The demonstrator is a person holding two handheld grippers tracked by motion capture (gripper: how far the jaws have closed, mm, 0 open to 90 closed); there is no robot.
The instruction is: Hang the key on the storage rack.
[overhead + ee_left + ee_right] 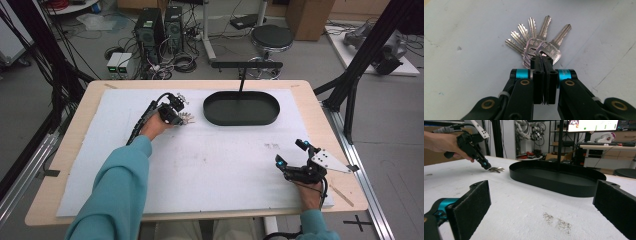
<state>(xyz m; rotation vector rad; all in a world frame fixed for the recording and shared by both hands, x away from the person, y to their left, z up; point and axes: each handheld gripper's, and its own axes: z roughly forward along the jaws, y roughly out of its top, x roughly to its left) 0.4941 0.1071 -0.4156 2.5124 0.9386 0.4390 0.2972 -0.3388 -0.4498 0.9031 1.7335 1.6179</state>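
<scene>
Left gripper view looks down on a bunch of keys (537,41) fanned on the white foam mat (464,37), about 6 blades spreading away from the camera. The left gripper (543,63) has its 2 black jaws pressed together on the ring end of the bunch, clamping it while the blades lie on the mat.

From the high view, the left gripper (176,116) is at the far left-centre of the mat, with the keys (187,118) just to its right. A black oval tray (241,120) sits further right, near the bunch but apart from it.

The right gripper (292,153) rests at the near right of the mat, well apart from the keys, its jaws spread wide with nothing between them. A small dark smudge (556,221) marks the mat in front of it.
</scene>
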